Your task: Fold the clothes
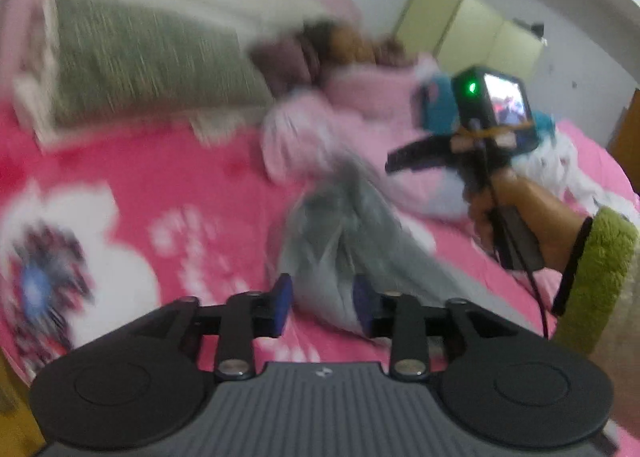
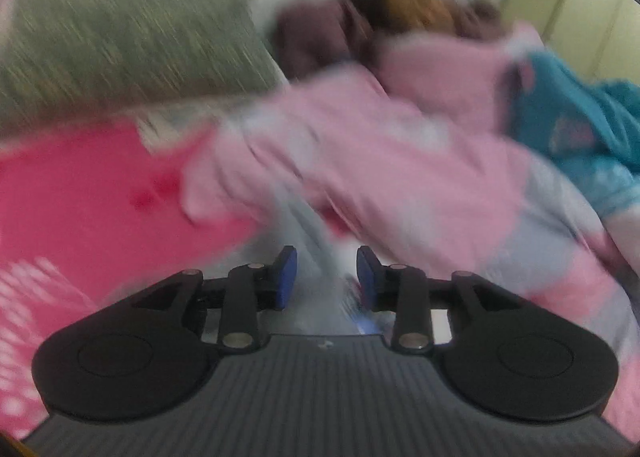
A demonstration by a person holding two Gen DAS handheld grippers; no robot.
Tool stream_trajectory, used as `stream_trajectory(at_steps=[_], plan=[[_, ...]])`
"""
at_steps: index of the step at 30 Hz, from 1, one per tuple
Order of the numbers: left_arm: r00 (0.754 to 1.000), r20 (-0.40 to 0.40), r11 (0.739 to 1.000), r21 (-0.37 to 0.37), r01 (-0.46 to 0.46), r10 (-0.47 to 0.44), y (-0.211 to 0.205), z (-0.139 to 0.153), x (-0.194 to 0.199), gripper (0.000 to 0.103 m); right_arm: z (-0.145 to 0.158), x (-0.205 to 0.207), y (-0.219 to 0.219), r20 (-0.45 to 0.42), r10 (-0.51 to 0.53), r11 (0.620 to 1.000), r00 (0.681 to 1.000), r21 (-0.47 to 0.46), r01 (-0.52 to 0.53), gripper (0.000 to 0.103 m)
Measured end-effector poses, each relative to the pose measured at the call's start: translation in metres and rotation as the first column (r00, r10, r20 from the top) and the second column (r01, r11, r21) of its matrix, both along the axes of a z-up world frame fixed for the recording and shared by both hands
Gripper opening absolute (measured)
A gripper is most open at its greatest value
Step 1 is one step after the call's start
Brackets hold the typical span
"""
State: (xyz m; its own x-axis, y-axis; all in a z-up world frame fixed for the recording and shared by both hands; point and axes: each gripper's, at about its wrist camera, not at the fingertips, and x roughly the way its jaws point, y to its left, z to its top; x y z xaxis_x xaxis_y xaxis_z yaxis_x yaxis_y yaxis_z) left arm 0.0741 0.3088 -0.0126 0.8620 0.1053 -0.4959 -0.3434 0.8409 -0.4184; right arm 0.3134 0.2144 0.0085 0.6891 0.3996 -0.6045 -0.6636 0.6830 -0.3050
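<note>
A grey garment (image 1: 352,225) lies crumpled on the pink bed cover (image 1: 160,185). Its near end sits between the blue pads of my left gripper (image 1: 324,307), whose jaws stand apart and open. In the left wrist view my right gripper (image 1: 396,163) hovers over the clothes pile, held by a hand (image 1: 532,213). In the blurred right wrist view my right gripper (image 2: 326,277) is open too, with pale grey cloth (image 2: 316,269) in the gap. A pink garment (image 2: 360,145) lies just beyond it.
A teal garment (image 2: 568,117) and brown clothes (image 1: 340,41) are heaped at the back of the pile. A green cushion (image 1: 140,61) lies at the back left of the bed. Yellow cupboard doors (image 1: 472,25) stand on the far wall. A green fleece sleeve (image 1: 600,265) is at right.
</note>
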Motion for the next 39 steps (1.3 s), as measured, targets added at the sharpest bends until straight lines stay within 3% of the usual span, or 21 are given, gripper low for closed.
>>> stream_trajectory(at_steps=[2,5,8,10,12,13,16,21,24,28,30,31,32,34,39], plan=[[0.999,-0.016,0.999,-0.031,0.037,-0.037,-0.008,-0.016,0.006,0.053,0.0,-0.002,-0.03,-0.005,-0.016,0.999,1.0,0.045,0.016,0.052],[0.997,-0.031,0.997,-0.047,0.065,-0.066,-0.015,-0.032,0.016,0.07,0.018,-0.004,-0.079,0.002,-0.037,0.991,0.999,0.132,0.036,0.066],[0.997,-0.036,0.994,-0.085,0.07,-0.073,-0.012,-0.042,0.039,0.077,0.024,0.0,-0.117,-0.036,-0.016,0.981,0.999,0.194,0.023,0.078],[0.998,-0.046,0.993,-0.113,0.039,-0.045,-0.007,-0.054,0.056,0.077,0.017,-0.009,-0.138,-0.069,0.002,0.979,0.998,0.204,0.012,0.08],[0.999,-0.047,0.99,-0.14,-0.004,-0.003,0.0,-0.061,0.069,0.073,0.004,-0.018,-0.154,-0.108,0.015,0.98,0.994,0.199,0.007,0.081],[0.999,-0.045,0.988,-0.151,-0.021,0.015,0.003,-0.063,0.072,0.062,-0.002,-0.024,-0.161,-0.127,0.016,0.981,0.992,0.195,0.009,0.082],[0.998,-0.051,0.989,-0.144,-0.045,0.038,0.012,-0.067,0.078,0.017,-0.023,-0.038,-0.18,-0.156,-0.003,0.984,0.988,0.178,0.031,0.083],[0.998,0.038,0.991,-0.127,-0.045,0.05,0.031,-0.031,0.046,0.014,-0.044,-0.046,-0.198,-0.184,-0.029,0.985,0.983,0.164,0.059,0.083],[0.986,0.09,0.984,-0.124,-0.132,0.143,0.055,-0.008,0.017,0.014,-0.046,-0.041,-0.19,-0.193,0.003,0.984,0.981,0.173,0.031,0.083],[0.969,0.05,0.96,-0.162,-0.23,0.241,0.085,-0.018,-0.004,0.014,-0.06,-0.04,-0.171,-0.251,0.088,0.982,0.964,0.185,-0.042,0.083],[0.964,0.004,0.95,-0.171,-0.26,0.265,0.091,-0.032,-0.006,0.014,-0.072,-0.044,-0.16,-0.241,0.098,0.988,0.966,0.136,-0.067,0.08],[0.963,-0.015,0.95,-0.162,-0.267,0.268,0.09,-0.038,-0.005,0.014,-0.078,-0.046,-0.154,-0.23,0.099,0.991,0.968,0.105,-0.076,0.065],[0.961,-0.03,0.95,-0.151,-0.275,0.273,0.089,-0.044,-0.005,0.015,-0.082,-0.046,-0.151,-0.219,0.089,0.994,0.972,0.078,-0.073,0.037],[0.959,-0.043,0.948,-0.146,-0.283,0.28,0.088,-0.052,-0.006,0.015,-0.082,-0.044,-0.15,-0.186,0.055,0.997,0.981,0.06,-0.045,0.008],[0.956,-0.054,0.941,-0.166,-0.295,0.29,0.093,-0.067,-0.009,0.015,-0.039,-0.02,-0.161,-0.021,-0.017,0.991,1.0,0.133,0.02,0.004]])
